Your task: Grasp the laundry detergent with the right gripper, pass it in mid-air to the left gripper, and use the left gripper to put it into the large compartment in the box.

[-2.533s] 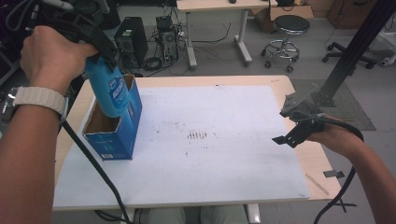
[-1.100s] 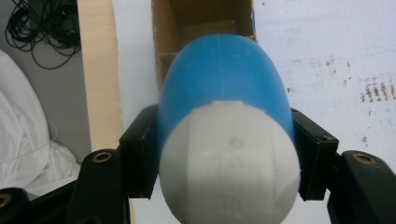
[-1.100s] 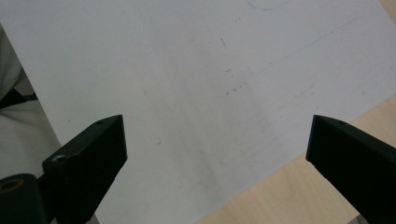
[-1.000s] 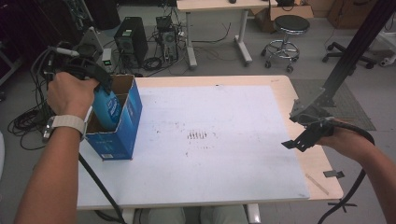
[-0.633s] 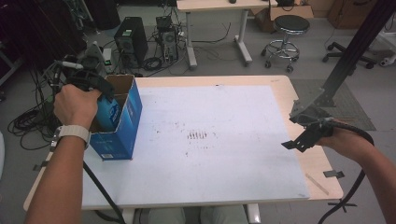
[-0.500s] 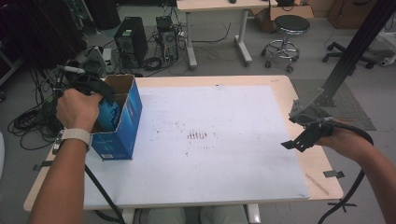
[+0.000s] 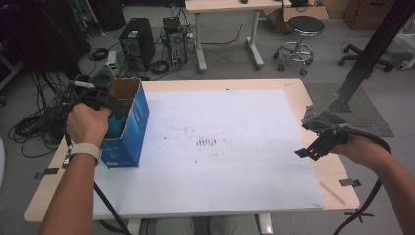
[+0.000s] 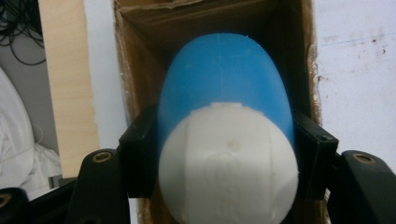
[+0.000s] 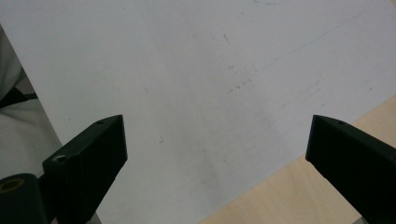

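The tabletop [image 7: 293, 93] carries a wide white sheet [image 7: 230, 147] with a patch of dark marks near its middle. At the sheet's left edge stands the blue cardboard box [image 7: 128, 128], upright, its top open and its brown inner walls showing. Everything else is placed from this box.

Inside the box's opening sits the blue bottle [image 8: 224, 88] with a white cap [image 8: 229, 163]. Its long axis runs straight down into the box, cap end toward the camera in the left gripper view and blue body pointing to the box's floor, so the bottle stands roughly vertical. From the high view only a sliver of blue shows behind the hand, at the box's left wall.

The left tool [image 8: 226, 158] is at the box's mouth, its two black jaws clamped on the bottle just below the cap, one on either side.

The right tool [image 7: 320, 142] hovers well apart from the box, over the sheet's far right edge, with its jaws spread wide and nothing between them.
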`<state>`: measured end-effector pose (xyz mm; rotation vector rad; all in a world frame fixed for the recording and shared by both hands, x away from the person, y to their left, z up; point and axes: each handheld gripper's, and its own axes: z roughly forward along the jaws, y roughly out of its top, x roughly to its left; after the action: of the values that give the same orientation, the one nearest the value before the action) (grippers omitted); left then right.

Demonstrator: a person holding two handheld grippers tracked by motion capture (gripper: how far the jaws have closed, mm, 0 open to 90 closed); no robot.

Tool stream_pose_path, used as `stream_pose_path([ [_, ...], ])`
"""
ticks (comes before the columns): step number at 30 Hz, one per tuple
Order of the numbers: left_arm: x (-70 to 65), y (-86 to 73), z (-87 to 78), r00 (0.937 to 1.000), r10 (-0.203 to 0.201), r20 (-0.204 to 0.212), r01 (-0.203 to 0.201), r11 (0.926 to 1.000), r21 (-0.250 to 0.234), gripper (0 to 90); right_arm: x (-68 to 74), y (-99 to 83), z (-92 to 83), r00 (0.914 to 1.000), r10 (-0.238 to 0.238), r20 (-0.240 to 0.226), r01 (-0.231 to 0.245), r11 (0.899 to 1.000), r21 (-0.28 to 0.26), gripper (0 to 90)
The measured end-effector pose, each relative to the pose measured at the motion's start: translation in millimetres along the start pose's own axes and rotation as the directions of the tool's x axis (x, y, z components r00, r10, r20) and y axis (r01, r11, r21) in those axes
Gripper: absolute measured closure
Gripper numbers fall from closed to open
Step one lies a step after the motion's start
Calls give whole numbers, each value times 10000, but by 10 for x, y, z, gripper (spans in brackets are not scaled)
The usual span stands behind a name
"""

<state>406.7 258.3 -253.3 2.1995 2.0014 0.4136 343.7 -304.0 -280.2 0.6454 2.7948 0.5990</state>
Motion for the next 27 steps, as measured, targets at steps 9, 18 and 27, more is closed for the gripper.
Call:
stream_pose_path([
  [9,-1,-27,175,10000,0,66,-2,9996,270,381,-3,1,18,10000,46,-49,-46,10000,15,51],
  [18,-12,-25,233,9999,126,70,-128,9994,312,381,-4,-18,34,9999,92,-78,-92,10000,32,51],
  [27,18,-26,238,9997,47,229,-56,9992,388,376,0,-30,28,9999,117,-78,-117,9999,-9,52],
])
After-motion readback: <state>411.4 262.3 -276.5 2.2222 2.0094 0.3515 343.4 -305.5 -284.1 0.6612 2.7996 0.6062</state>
